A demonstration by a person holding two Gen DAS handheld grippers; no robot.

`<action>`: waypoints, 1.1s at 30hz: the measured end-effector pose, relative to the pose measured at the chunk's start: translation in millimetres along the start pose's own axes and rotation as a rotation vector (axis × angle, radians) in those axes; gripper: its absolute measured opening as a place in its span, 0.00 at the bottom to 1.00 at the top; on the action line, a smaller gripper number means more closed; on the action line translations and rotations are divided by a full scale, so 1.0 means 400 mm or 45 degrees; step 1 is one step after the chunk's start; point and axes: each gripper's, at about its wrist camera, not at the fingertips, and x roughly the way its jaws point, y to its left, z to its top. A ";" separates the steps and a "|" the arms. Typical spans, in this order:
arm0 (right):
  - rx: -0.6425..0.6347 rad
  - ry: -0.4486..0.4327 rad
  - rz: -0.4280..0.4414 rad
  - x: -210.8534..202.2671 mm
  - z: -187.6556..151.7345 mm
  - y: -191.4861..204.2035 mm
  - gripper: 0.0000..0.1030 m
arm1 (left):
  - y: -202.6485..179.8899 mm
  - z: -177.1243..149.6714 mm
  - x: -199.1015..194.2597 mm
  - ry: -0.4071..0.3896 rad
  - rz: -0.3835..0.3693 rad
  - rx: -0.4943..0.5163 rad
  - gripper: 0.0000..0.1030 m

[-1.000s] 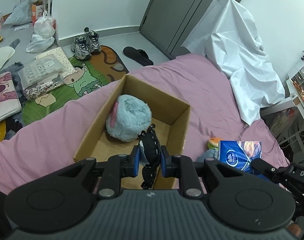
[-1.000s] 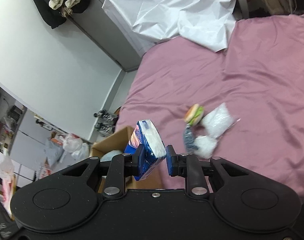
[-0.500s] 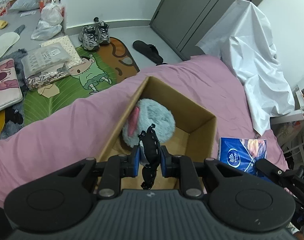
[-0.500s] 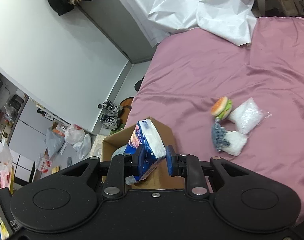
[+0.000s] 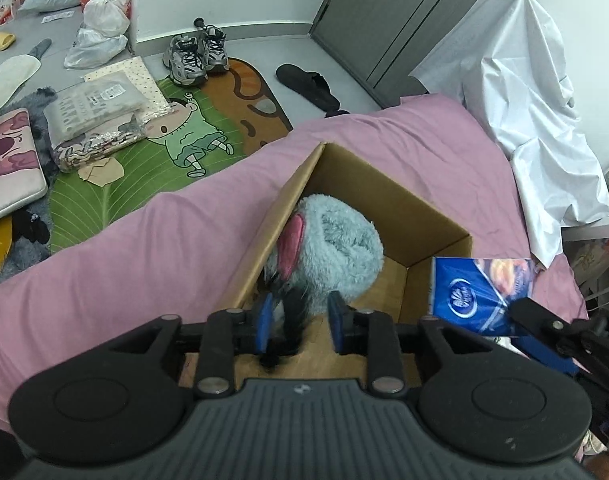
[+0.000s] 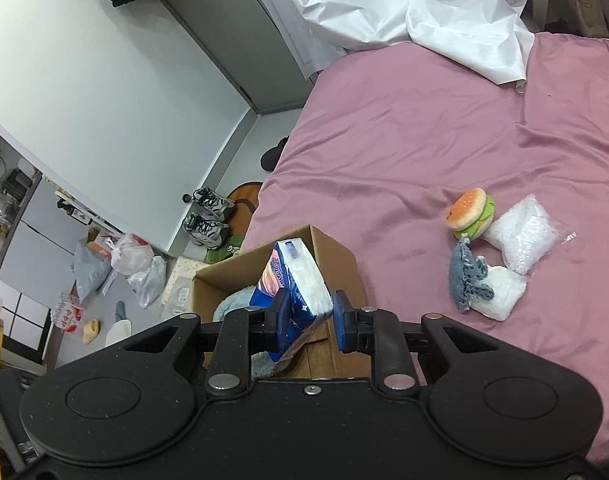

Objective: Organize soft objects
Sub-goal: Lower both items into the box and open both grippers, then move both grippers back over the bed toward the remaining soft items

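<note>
- The left gripper (image 5: 298, 328) points down into the cardboard box (image 5: 388, 196); its jaws are opening, and a small dark soft object (image 5: 292, 320) hangs blurred between the blue pads, nearer the left pad, with a gap on the right side.
- Just past those fingertips, a fluffy blue-grey plush (image 5: 336, 244) with a pink patch fills the far left part of the box, leaning on the left wall.
- The right gripper (image 6: 306, 316) is clamped on a blue tissue pack (image 6: 294, 284), pinching its lower end so the pack sticks up and tilts left.
- In the right wrist view the pack is above the near right part of the box (image 6: 328, 248), with the plush (image 6: 234, 300) showing beneath it.
- The box sits on the pink bed (image 6: 424, 140), close to the edge beside the floor.
- Well to the right on the bed lie 4 more soft things, touching in 1 cluster: a burger plush (image 6: 470, 214), a clear bag of white filling (image 6: 524, 234), a grey-blue knitted piece (image 6: 466, 278) and a white pad (image 6: 502, 290).
- A white sheet (image 6: 404, 8) is draped at the far end of the bed.
- On the floor are a green cartoon mat (image 5: 176, 148) and 2 sneakers (image 5: 194, 54).
</note>
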 end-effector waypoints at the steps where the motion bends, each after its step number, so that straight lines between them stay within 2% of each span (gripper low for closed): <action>1: -0.003 -0.001 -0.007 0.006 0.001 0.004 0.22 | -0.001 0.001 -0.001 0.002 0.004 0.003 0.38; 6: -0.016 -0.012 -0.016 0.028 0.009 0.019 0.23 | -0.011 0.002 -0.012 -0.020 0.000 0.026 0.45; 9: -0.020 -0.012 -0.018 0.039 0.016 0.021 0.30 | -0.015 0.000 -0.014 -0.016 0.008 0.035 0.47; 11: -0.010 -0.018 -0.027 0.037 0.017 0.017 0.30 | -0.013 0.001 -0.018 -0.021 0.001 0.034 0.50; 13: -0.004 -0.025 -0.017 0.028 0.017 0.012 0.37 | -0.013 -0.002 -0.026 -0.034 -0.002 0.029 0.54; 15: 0.005 -0.034 -0.016 0.014 0.013 0.005 0.52 | -0.016 -0.004 -0.035 -0.054 0.013 0.030 0.60; 20: -0.013 -0.073 -0.024 -0.024 0.010 -0.007 0.67 | -0.031 -0.014 -0.071 -0.144 0.028 0.041 0.76; 22: -0.029 -0.091 -0.019 -0.039 0.007 -0.013 0.72 | -0.040 -0.017 -0.083 -0.158 0.032 0.058 0.78; 24: -0.050 -0.112 -0.018 -0.056 0.001 -0.020 0.81 | -0.045 -0.021 -0.092 -0.160 0.025 0.051 0.78; 33: -0.094 -0.184 -0.020 -0.122 -0.021 -0.081 0.97 | -0.073 -0.055 -0.120 -0.156 0.047 0.070 0.80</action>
